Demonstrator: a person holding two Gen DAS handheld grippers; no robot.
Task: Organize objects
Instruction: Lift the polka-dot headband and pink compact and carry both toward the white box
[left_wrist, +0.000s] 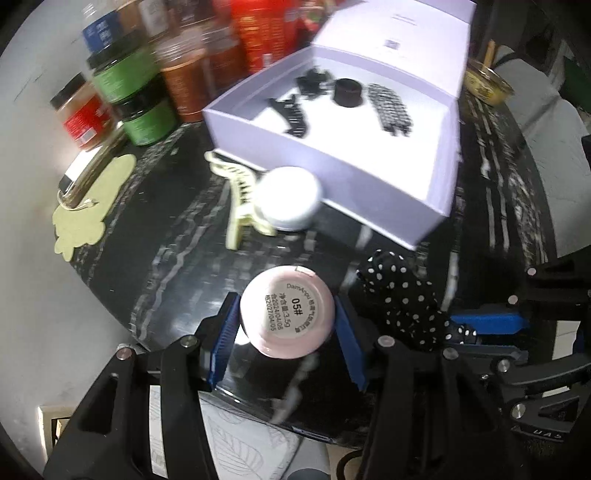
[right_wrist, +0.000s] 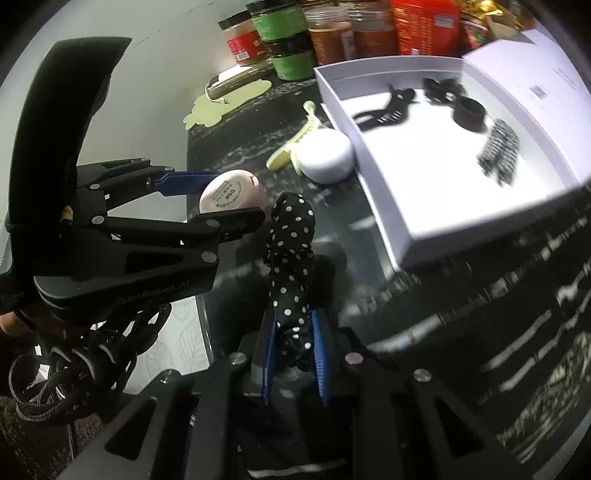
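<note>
My left gripper (left_wrist: 287, 325) is shut on a round pink cosmetic case (left_wrist: 288, 314), label side facing the camera; it also shows in the right wrist view (right_wrist: 232, 192). My right gripper (right_wrist: 295, 354) is shut on a black polka-dot hair bow (right_wrist: 291, 251), which shows beside the pink case in the left wrist view (left_wrist: 406, 302). An open white box (left_wrist: 332, 147) (right_wrist: 436, 229) holds a black claw clip (left_wrist: 291, 114), a black hair tie (left_wrist: 347, 90) and a checkered clip (left_wrist: 391, 107). A cream claw clip (left_wrist: 240, 192) and a white round case (left_wrist: 288, 199) lie in front of the box.
The tabletop is black marble (left_wrist: 166, 229). Several jars (left_wrist: 140, 99) and red packages stand at the back left. A cream flower-shaped mat (left_wrist: 88, 210) with a gold item lies at the left edge. A yellow bowl (left_wrist: 487, 85) sits behind the box.
</note>
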